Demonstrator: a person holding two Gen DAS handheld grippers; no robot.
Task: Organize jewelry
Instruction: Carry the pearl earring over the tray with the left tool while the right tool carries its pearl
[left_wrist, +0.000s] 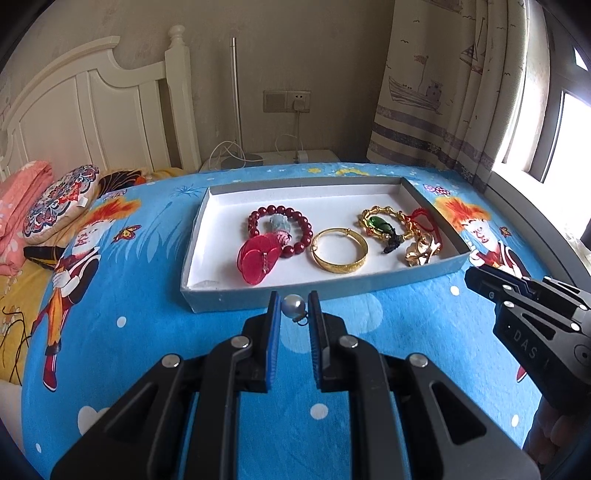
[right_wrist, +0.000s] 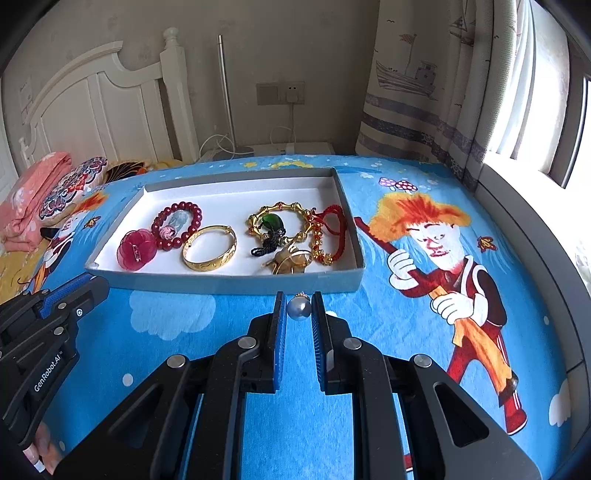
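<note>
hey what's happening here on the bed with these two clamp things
A person is sorting jewelry into a shallow box on a blue bedspread. Each hand holds a gripper, and each gripper has a pearl earring between its fingers: left gripper, right gripper. The box already holds a red bead bracelet, a gold bangle and other pieces.

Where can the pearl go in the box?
The white pearl fits on the bare white floor of the grey cardboard box: along its far wall, or at its left end beside the red bead bracelet. The right end is crowded: the gold bamboo-style bangle, red cord bracelet and gold flower brooch overlap.
</note>
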